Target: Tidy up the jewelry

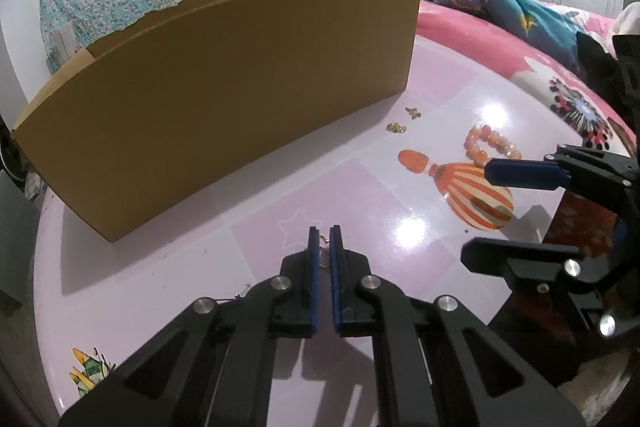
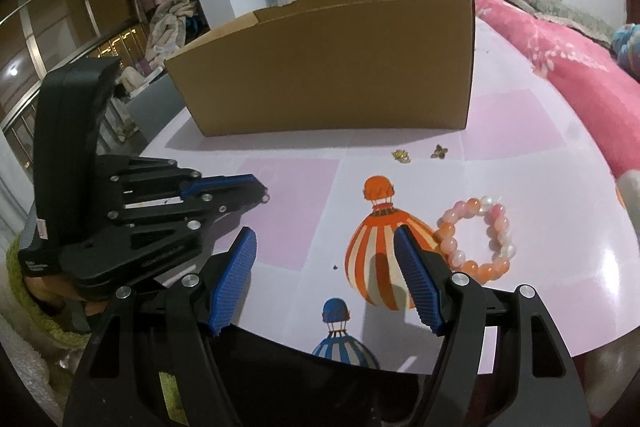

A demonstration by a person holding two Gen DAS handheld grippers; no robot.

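My left gripper (image 1: 324,231) is shut on a small ring-shaped piece of jewelry (image 1: 325,250), held just above the pink table; it also shows in the right wrist view (image 2: 264,195), with a small ring at its tip. My right gripper (image 2: 326,279) is open and empty above the table's near edge; it also shows in the left wrist view (image 1: 478,211). A pink bead bracelet (image 2: 478,237) lies just right of it, also seen in the left wrist view (image 1: 492,143). Two small gold pieces (image 2: 401,156) (image 2: 439,151) lie in front of the open cardboard box (image 2: 332,67).
The cardboard box (image 1: 224,99) stands at the back of the table (image 2: 520,163), its inside hidden. Balloon pictures are printed on the table top. A bed with pink and blue covers (image 2: 560,59) lies right of the table.
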